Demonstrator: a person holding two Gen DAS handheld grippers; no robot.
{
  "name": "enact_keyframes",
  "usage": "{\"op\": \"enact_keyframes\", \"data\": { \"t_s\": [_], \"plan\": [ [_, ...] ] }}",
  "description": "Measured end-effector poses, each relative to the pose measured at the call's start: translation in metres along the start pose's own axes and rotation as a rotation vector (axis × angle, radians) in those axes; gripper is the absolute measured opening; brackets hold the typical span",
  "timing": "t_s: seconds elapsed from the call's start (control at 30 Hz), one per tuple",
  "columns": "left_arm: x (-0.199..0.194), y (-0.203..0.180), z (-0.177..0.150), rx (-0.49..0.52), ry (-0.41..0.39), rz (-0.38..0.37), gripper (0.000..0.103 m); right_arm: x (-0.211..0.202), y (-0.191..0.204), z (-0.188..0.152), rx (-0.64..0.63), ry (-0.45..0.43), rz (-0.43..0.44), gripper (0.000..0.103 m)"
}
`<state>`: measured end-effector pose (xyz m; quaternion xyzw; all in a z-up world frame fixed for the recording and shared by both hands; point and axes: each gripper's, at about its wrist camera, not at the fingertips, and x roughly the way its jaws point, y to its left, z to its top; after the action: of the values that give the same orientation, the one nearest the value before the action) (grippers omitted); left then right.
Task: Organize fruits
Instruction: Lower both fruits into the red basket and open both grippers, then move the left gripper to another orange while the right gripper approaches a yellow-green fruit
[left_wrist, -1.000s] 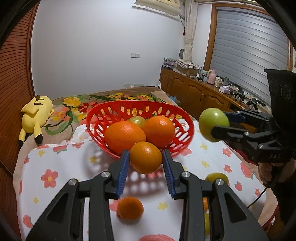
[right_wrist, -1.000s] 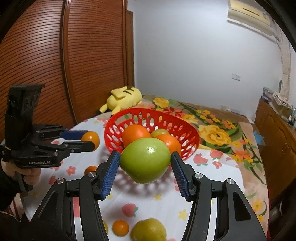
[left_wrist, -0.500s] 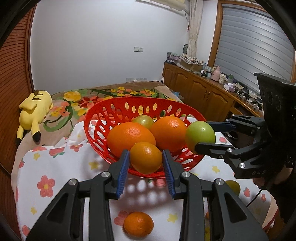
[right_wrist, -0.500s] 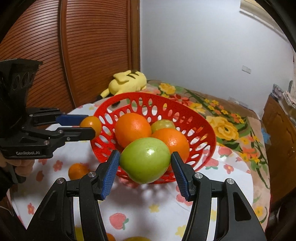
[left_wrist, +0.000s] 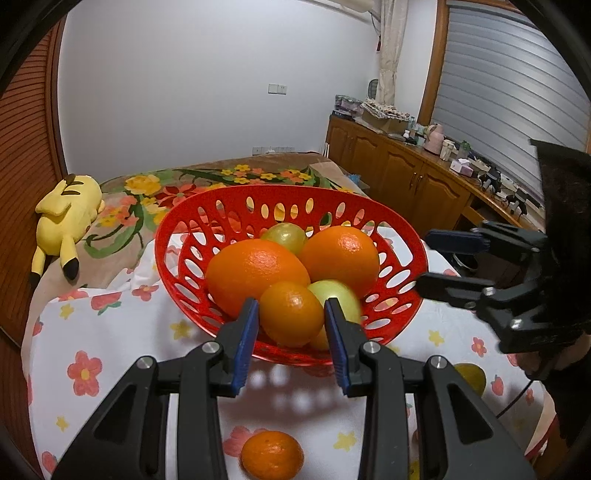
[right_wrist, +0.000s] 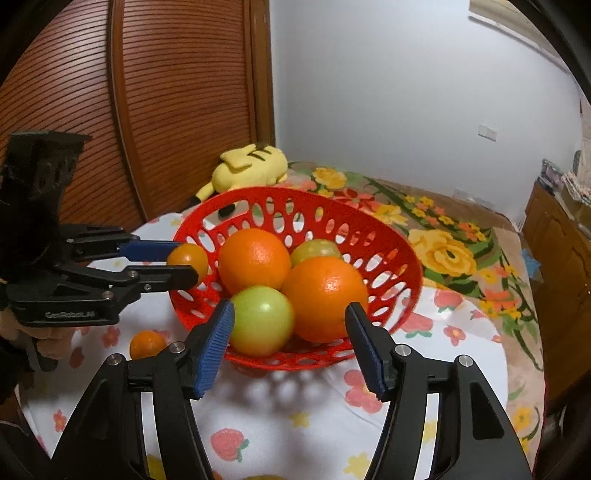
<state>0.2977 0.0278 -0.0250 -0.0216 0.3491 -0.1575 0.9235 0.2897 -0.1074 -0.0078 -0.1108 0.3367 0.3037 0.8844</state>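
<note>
Left tongs pinch a small orange between blue pads, held at the near rim of the red basket. Right tongs are spread wide, with nothing between them; a green apple lies free in the basket just beyond the left pad, touching a large orange. The basket also holds a second large orange and a yellow-green fruit at the back. It stands on a counter under a flowered cloth. A loose mandarin lies on the cloth near the counter's front edge. A yellow plush toy rests on the bed beyond.
</note>
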Motion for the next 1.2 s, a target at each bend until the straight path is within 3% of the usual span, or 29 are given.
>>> {"op": "enact_keyframes", "data": {
  "t_s": [0.47,0.73,1.2],
  "plan": [
    [0.009,-0.008,0.008,0.015,-0.003,0.005,0.035,-0.056,-0.008,-0.009,0.047,-0.069,-0.058,0.064],
    [0.01,0.002,0.003,-0.003,0.005,0.028,0.053,-0.062,-0.008,-0.023,0.07,-0.057,-0.063,0.064],
    [-0.03,0.011,-0.045,-0.012,0.005,-0.009,0.057,-0.071,0.004,-0.061,0.173,-0.048,-0.071,0.068]
  ]
}}
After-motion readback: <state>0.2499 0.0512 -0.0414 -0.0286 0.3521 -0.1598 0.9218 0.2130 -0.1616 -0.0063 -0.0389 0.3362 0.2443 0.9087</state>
